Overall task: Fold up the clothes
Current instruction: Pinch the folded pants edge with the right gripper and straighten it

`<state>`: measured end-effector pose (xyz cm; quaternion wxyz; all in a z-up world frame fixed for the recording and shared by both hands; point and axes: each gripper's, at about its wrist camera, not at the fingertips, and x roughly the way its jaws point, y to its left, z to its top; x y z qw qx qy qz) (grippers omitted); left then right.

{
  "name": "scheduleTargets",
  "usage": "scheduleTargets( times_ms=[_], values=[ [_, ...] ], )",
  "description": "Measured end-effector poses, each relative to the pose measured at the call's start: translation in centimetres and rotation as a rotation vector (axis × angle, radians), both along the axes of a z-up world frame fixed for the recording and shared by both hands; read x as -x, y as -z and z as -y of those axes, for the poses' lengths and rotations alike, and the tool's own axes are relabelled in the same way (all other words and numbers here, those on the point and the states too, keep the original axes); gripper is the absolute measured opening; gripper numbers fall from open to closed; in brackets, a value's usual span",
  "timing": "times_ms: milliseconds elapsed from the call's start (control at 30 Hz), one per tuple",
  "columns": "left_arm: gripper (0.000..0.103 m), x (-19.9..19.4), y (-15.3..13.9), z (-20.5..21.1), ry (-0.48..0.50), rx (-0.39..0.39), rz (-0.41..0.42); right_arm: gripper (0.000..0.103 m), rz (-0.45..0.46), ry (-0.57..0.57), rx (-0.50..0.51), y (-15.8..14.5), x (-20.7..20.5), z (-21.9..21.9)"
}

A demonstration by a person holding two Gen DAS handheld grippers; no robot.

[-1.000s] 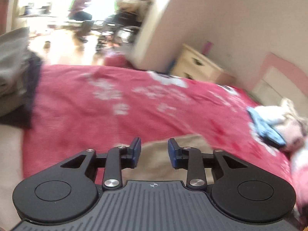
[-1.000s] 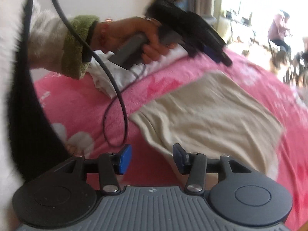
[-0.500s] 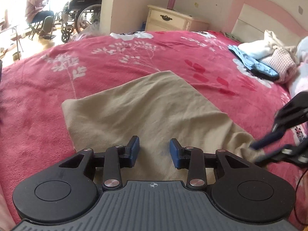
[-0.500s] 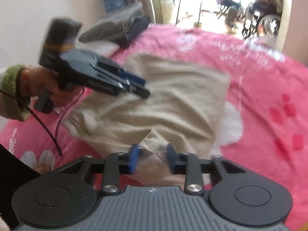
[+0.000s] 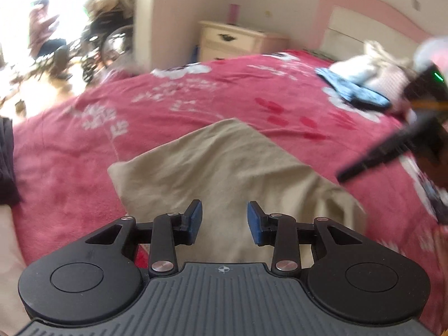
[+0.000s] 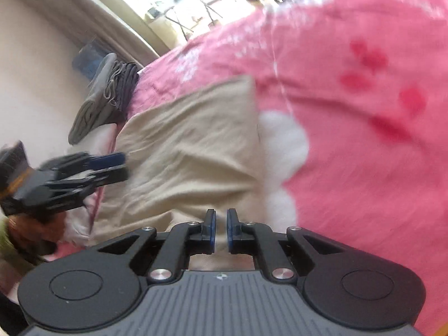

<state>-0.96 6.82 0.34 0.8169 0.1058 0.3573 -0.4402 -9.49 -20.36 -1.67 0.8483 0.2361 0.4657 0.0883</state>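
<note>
The folded tan cloth (image 5: 224,168) lies flat on the pink flowered bed cover (image 5: 70,168). My left claw (image 5: 224,221) hangs wide open over its near edge. My right claw (image 6: 220,231) is almost closed at another edge; I cannot tell if it pinches cloth.

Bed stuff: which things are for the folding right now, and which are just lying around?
For the folding:
- beige garment, spread on the red bedspread
- left gripper, jaws open over it
- right gripper, jaws nearly shut at its edge

Just lying around:
- grey folded pile
- blue cloth
- white clothes heap
- nightstand
</note>
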Motion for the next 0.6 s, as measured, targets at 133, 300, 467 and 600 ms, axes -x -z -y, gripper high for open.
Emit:
scheduleTargets(
  times_ms=[133, 300, 467, 600],
  values=[
    [0.035, 1.8, -0.3, -0.9, 0.1, -0.017, -0.066, 0.007, 0.065, -0.121, 0.018, -1.7, 0.2, -1.1],
    [0.035, 3.3, 0.4, -1.6, 0.163, -0.043, -0.15, 0.007, 0.117, -0.351, 0.087, -2.3, 0.8, -4.3],
    [0.035, 3.7, 1.0, -1.0, 0.149, -0.093, -0.137, 0.009, 0.027, -0.37, 0.108, -2.4, 0.1, -4.2],
    [0.035, 2.8, 0.5, -0.4, 0.132, -0.057, -0.149, 0.015, -0.004, -0.374, 0.135, -3.7, -0.2, -4.1]
  ],
)
